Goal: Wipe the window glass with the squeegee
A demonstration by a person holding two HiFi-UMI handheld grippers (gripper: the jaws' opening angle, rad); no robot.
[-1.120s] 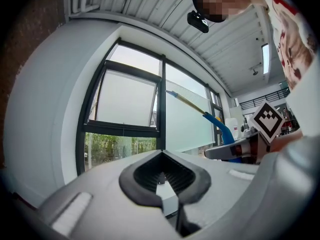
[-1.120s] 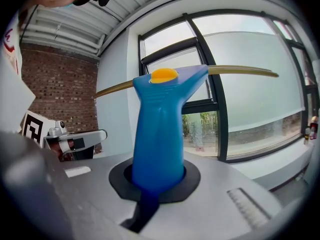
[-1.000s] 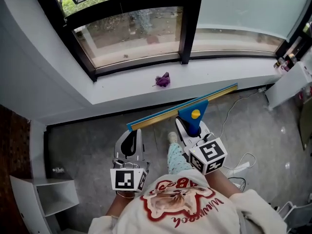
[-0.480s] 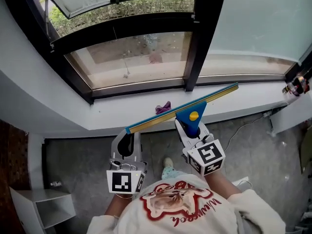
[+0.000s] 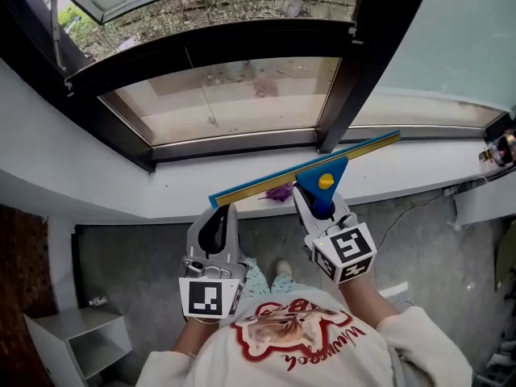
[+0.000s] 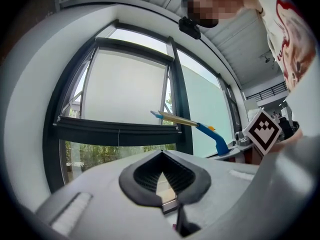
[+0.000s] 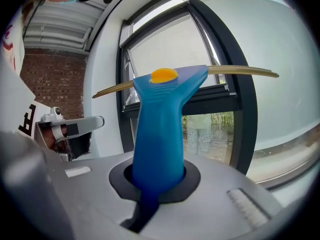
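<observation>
squeegee point(image 5: 266, 185) | handle clamped in right hand-held gripper point(image 5: 320, 204), blade crosswise beyond jaws | left hand-held gripper point(image 5: 216, 220) closed, empty

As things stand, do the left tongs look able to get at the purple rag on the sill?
Probably yes. The left tongs are shut and empty, near the sill. The purple rag lies just to their right, though the squeegee in the right tongs partly covers it.
</observation>
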